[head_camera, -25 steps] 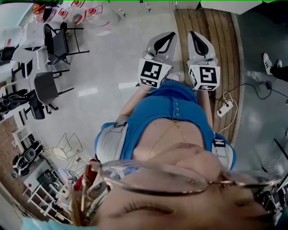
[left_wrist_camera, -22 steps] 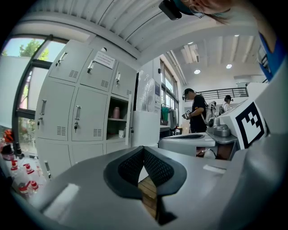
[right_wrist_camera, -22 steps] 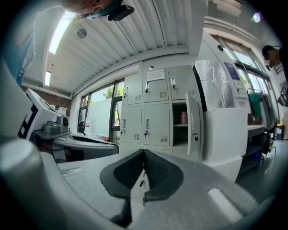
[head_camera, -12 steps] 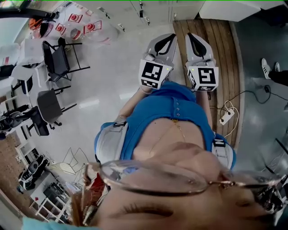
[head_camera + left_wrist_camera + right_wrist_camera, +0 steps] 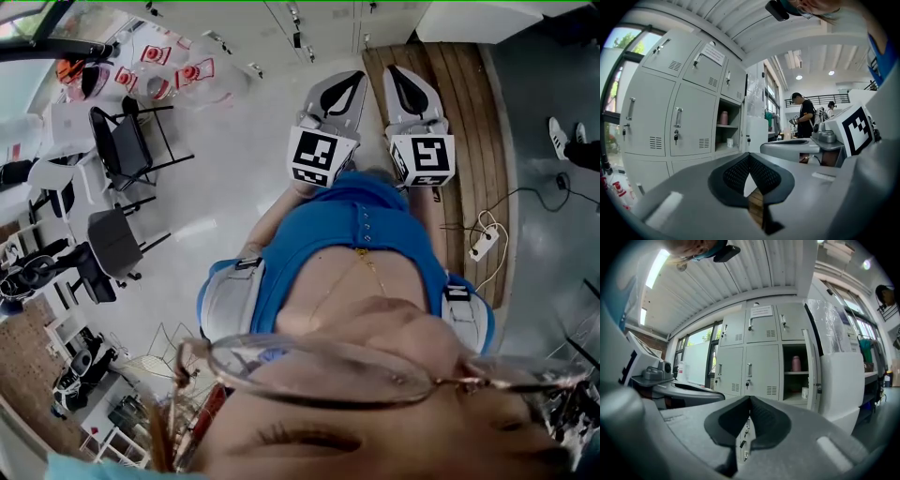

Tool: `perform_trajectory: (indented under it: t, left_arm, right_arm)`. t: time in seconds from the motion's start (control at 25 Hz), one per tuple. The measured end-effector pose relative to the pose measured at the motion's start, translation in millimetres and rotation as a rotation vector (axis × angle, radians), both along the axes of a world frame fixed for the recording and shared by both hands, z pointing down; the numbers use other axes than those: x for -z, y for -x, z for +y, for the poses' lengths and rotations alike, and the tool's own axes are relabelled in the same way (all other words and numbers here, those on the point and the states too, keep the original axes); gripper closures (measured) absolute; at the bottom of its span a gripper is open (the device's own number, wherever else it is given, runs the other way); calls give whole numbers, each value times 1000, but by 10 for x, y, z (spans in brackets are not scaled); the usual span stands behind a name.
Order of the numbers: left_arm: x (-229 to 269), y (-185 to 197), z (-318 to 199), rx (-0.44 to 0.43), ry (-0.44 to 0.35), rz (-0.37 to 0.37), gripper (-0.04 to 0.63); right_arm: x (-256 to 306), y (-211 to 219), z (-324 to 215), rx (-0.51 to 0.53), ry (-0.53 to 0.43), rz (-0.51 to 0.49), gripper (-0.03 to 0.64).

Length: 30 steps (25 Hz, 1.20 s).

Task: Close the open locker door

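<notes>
Door [image 5: 840, 380]: we judge it light, stiff metal, best pushed at its free edge; left gripper [image 5: 750, 158] and right gripper [image 5: 749, 401] closed, empty.

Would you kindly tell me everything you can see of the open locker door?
The open locker door is a plain, pale grey-white panel, metal by its look. It stands upright, swung well out from the locker bank, just right of its open compartment in the right gripper view. A small dark lock shows at the edge nearest that compartment. Its hinges cannot be made out. Nothing is seen touching it apart from the locker itself.
</notes>
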<state>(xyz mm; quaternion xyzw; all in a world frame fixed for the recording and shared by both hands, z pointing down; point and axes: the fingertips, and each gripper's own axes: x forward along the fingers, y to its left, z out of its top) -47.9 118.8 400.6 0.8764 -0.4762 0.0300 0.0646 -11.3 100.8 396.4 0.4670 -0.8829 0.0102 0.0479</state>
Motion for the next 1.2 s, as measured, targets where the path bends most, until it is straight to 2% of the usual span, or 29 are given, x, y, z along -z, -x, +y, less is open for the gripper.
perform_trajectory:
  t: [0.36, 0.6, 0.76, 0.92, 1.2]
  left_arm:
    - [-68, 166, -147, 21, 28, 16, 600]
    - [-87, 191, -302, 35, 32, 19, 600]
    - [-91, 234, -530, 60, 29, -4, 600]
    - [-29, 201, -820, 59, 21, 7, 600]
    - [75, -68, -1363, 17, -4, 14, 600]
  right_arm:
    - [-86, 78, -81, -7, 30, 10, 615]
    - [-74, 146, -270, 26, 25, 4, 615]
    - [-48, 222, -489, 59, 22, -1, 615]
    - [34, 220, -765, 73, 0, -8, 615]
    - [129, -49, -1320, 54, -14, -14, 615]
